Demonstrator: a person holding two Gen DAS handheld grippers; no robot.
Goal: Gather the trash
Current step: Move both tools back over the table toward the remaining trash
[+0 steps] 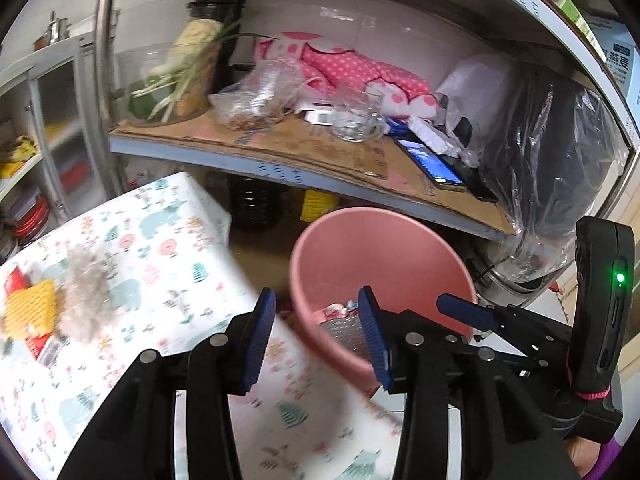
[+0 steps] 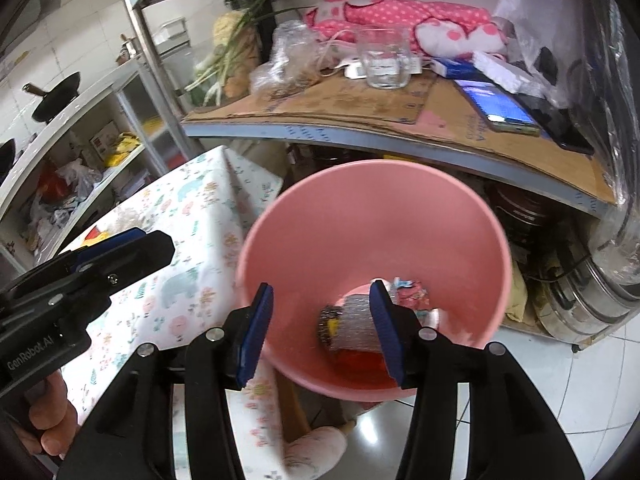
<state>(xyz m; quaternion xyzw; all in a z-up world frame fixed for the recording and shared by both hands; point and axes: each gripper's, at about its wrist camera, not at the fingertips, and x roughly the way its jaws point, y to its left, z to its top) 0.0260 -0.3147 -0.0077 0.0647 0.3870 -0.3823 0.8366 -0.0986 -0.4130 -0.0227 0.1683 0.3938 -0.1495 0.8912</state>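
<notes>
A pink bin (image 2: 360,216) stands on the floor beside the table; it also shows in the left wrist view (image 1: 380,248). Inside lie a silver bubble-wrap piece (image 2: 356,324), a red wrapper (image 2: 412,294) and other scraps. My right gripper (image 2: 320,324) is open and empty, held over the bin's mouth. My left gripper (image 1: 318,332) is open and empty above the table's edge by the bin. On the table lie a yellow foam net (image 1: 30,312), a grey fluffy wad (image 1: 86,292) and red wrappers (image 1: 16,280).
The table has a patterned cloth (image 1: 160,248). A metal shelf (image 1: 280,148) behind holds vegetables (image 1: 180,76), a glass (image 1: 356,116), a phone (image 1: 434,164) and pink fabric (image 1: 360,72). A steel pot (image 2: 592,304) sits on the tiled floor at the right.
</notes>
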